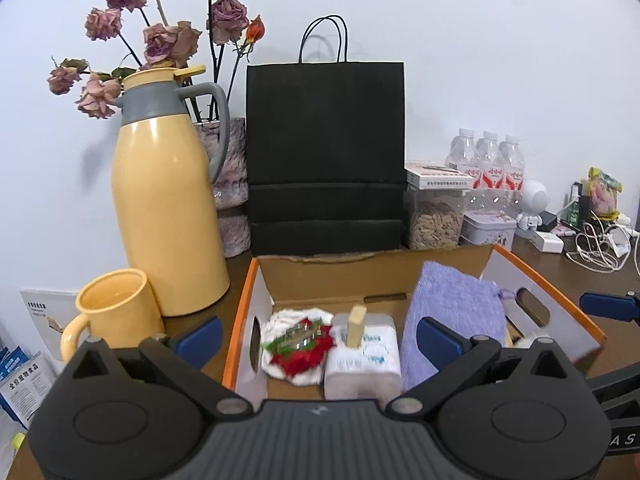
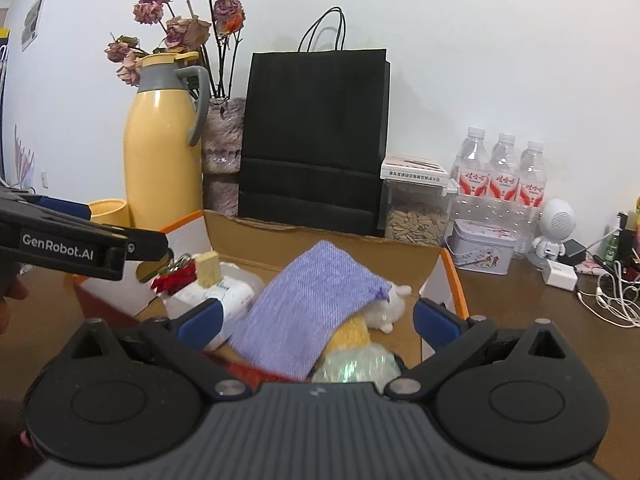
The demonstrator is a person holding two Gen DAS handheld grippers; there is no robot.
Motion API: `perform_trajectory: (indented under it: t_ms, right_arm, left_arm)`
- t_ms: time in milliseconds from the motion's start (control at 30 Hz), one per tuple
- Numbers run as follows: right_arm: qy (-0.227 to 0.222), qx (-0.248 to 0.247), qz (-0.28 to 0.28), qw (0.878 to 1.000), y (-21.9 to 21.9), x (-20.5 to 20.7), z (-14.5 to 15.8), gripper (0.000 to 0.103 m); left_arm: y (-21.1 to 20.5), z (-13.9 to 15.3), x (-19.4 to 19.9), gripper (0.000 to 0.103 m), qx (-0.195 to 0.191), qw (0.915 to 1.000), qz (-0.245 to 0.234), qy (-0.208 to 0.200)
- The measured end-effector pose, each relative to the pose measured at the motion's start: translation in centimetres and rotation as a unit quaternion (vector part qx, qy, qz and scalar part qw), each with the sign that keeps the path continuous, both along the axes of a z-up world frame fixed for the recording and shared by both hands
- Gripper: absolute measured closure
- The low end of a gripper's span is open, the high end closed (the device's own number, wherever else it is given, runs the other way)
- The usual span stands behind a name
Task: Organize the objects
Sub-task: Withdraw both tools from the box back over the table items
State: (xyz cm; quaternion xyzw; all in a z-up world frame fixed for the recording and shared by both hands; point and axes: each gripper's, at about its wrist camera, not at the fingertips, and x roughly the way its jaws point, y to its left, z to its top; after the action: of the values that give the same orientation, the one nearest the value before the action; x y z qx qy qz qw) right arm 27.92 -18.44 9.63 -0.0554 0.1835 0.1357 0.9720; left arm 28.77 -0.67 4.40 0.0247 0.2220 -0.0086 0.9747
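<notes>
Left wrist view: my left gripper (image 1: 318, 334) hovers spread and empty above the cardboard box (image 1: 540, 276), over the tissue pack (image 1: 366, 358). Right wrist view: my right gripper (image 2: 316, 318), equally wide, straddles the purple cloth (image 2: 304, 308), probably deciding what to sort.

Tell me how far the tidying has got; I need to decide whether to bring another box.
Already in the cardboard box: a purple cloth, a tissue pack, a red and white fabric piece and a white plush toy. Nothing is in hand: the left gripper and right gripper are both open. Left out on the table: the yellow mug, thermos, tin and cables.
</notes>
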Motion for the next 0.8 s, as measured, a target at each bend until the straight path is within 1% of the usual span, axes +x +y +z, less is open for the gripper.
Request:
perform_trajectory:
  t_ms: [200,400,500,633,800]
  right_arm:
    - [0.008,-0.008,0.0,1.0,-0.3,-2.8,-1.0,0.0]
    - [0.022,-0.017,-0.003,1.0,-1.1,-5.3,-2.1,0.0]
    - [0.026,-0.023,-0.003,0.999,-1.5,-6.4,-2.5,0.0]
    - [0.03,-0.03,-0.002,0.999,-2.0,-7.6,-3.0,0.0]
    - [0.038,-0.038,0.002,0.999,-2.3,-8.5,-3.3,0.0]
  left_arm:
    - [0.2,-0.8,-2.7,0.0,0.001,0.9999,0.0,0.016]
    - [0.3,-1.6,-4.9,0.0,0.013,0.9992,-0.003,0.039]
    - [0.7,-2.1,-5.9,0.0,0.013,0.9985,-0.006,0.053]
    - [1.1,-3.1,-7.0,0.0,0.016,0.9966,-0.01,0.08]
    - [2.0,-4.4,-8.0,0.0,0.009,0.9923,-0.017,0.122]
